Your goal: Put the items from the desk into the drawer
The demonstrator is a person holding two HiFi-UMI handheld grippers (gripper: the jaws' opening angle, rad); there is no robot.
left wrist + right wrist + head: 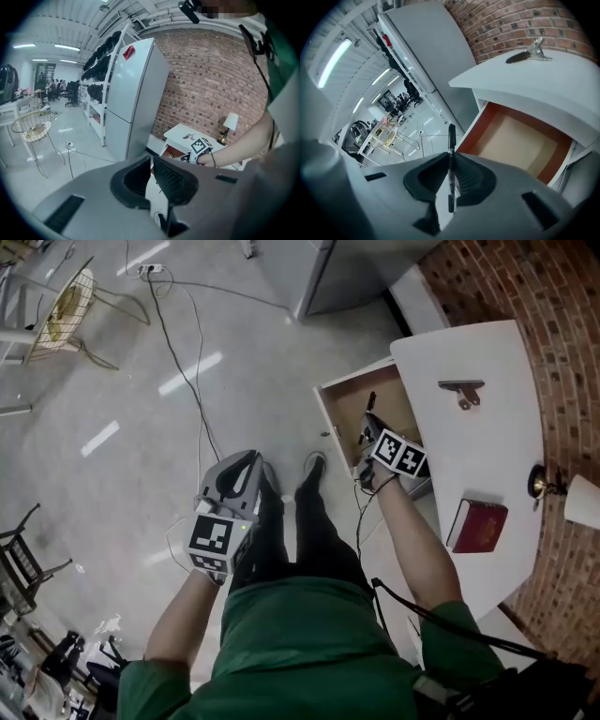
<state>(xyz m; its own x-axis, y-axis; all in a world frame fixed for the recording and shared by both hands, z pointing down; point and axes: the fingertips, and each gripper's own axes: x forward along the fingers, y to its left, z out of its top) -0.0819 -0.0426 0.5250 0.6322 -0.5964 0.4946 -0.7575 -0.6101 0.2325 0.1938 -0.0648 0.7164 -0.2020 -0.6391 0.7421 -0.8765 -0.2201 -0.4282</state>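
Carrying pen (451,140) clamped in right gripper (451,158) toward drawer (345,418) at 1 o'clock, left gripper (152,161) slightly apart, empty; next needs lowering and release inside.

the drawer (345,413) stands pulled out of the desk (487,446), on the side facing the open floor (122,456). the right gripper (368,432) hangs over the drawer with a pen (451,159) between its jaws. on the desk, a clip (462,390) lies at the far end, a book (478,526) nearer, and a lamp (567,495) at the edge by the brick wall (562,352). the left gripper (246,465) is well apart from the desk, over the floor by the person's legs (314,521).
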